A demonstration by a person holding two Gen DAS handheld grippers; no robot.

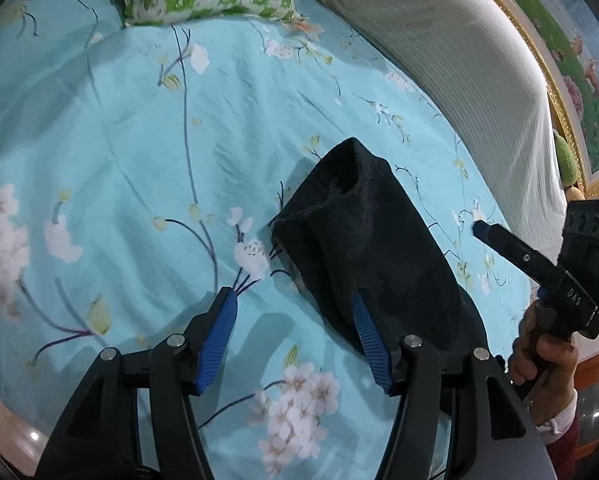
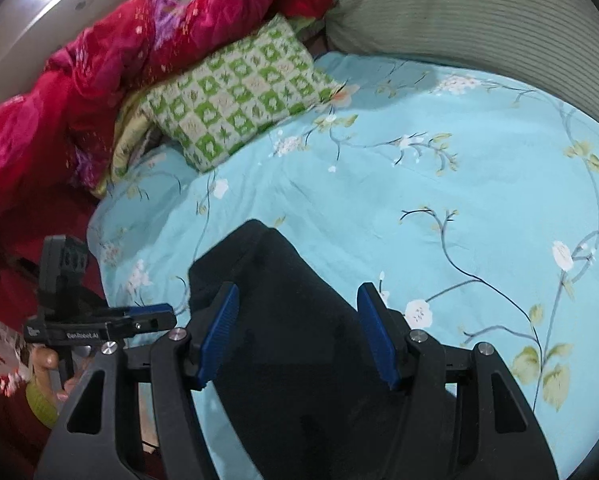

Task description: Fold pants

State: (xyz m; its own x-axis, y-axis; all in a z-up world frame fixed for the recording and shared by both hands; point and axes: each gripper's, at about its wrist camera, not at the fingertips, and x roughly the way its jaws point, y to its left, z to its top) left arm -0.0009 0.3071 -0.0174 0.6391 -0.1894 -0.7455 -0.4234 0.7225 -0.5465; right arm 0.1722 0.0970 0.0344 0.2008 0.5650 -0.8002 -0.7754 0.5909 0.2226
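Black pants (image 1: 363,236) lie folded into a narrow bundle on the light blue floral bedsheet (image 1: 139,152). In the left wrist view my left gripper (image 1: 293,300) is open and empty; its right finger hovers at the bundle's near left edge. The right gripper (image 1: 499,240) shows at the far right, held in a hand, off the pants' right side. In the right wrist view my right gripper (image 2: 297,296) is open and empty, above the near part of the pants (image 2: 283,320). The left gripper (image 2: 151,314) shows at the left, beside the pants.
A green-and-white checked pillow (image 2: 239,92) lies at the far side of the bed. A red floral quilt (image 2: 79,80) is heaped behind it. A pale striped bolster (image 2: 479,12) runs along the far right. A gold-framed picture (image 1: 571,60) hangs beyond it.
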